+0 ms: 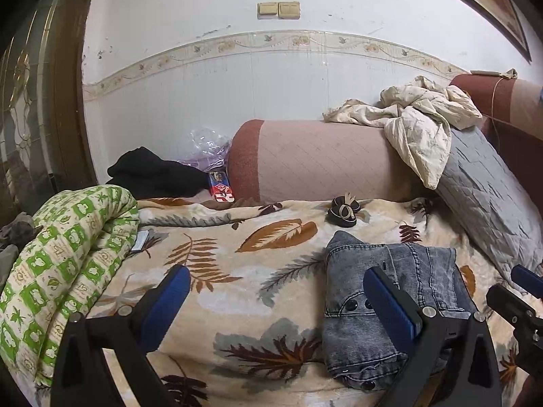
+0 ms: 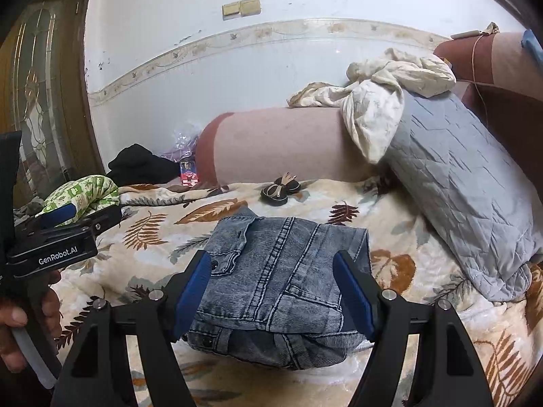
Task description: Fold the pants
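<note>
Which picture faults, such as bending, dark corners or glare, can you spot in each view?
Left wrist view: the wall border bows into an arc and the corners go black. Right wrist view: the same bending, a dark rim, and the folded jeans sharp under flat, even light with no strong glare.

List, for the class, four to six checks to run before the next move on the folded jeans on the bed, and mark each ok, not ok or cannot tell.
1. Jeans folded into a compact bundle on the leaf-print blanket: ok.
2. Right gripper open, nothing pinched, its fingers either side of the bundle: ok.
3. Left gripper open and empty, beside the jeans: ok.
4. Bundle edges square, no layer sticking out: not ok; a layer bulges out at the near bottom edge.
5. Bundle apart from the grey pillow and the small dark slippers: ok.
6. Underside of the bundle smooth: cannot tell.
</note>
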